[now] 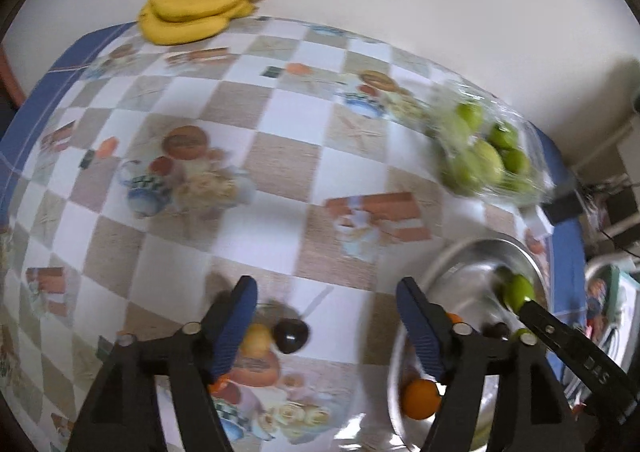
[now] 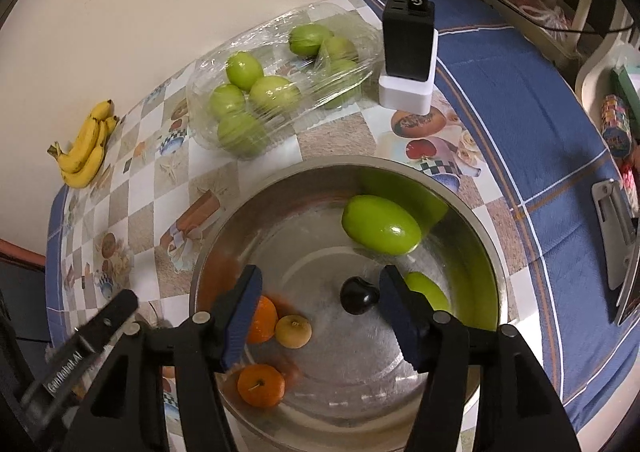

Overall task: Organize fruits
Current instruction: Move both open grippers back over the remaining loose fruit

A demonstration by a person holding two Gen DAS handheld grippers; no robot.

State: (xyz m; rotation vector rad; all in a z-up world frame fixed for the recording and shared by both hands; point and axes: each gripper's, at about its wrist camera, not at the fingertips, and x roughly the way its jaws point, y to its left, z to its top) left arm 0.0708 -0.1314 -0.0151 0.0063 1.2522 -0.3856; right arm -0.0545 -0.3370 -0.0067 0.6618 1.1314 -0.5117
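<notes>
**A:** Start with the big things. Where does everything sit?

**B:** The checked tablecloth fills both views. On it, in the lower middle of my right wrist view, stands the steel bowl, which I judge to be the collecting place, since loose fruit already lies inside. Above it, upper middle, is a clear tray of green fruit under plastic wrap, so that lot looks unopened. The bananas lie at the left edge against the wall, well apart from the bowl.

**A:** And in the bowl?

**B:** A large green fruit rests against the far wall. Two oranges and a small yellowish fruit sit lower left. A dark plum lies on the bowl floor.

**A:** Your tools?

**B:** My right gripper hangs over the bowl, jaws apart, nothing between the pads; the plum sits just inside the right-hand finger. My left gripper is also spread and empty, above the cloth beside the bowl.

**A:** Anything unclear?

**B:** The left view is smeared with blur. A dark round thing and a yellow one show between its fingers; I cannot tell whether they are real fruit or printed pattern. My right finger covers part of a second green fruit.
</notes>
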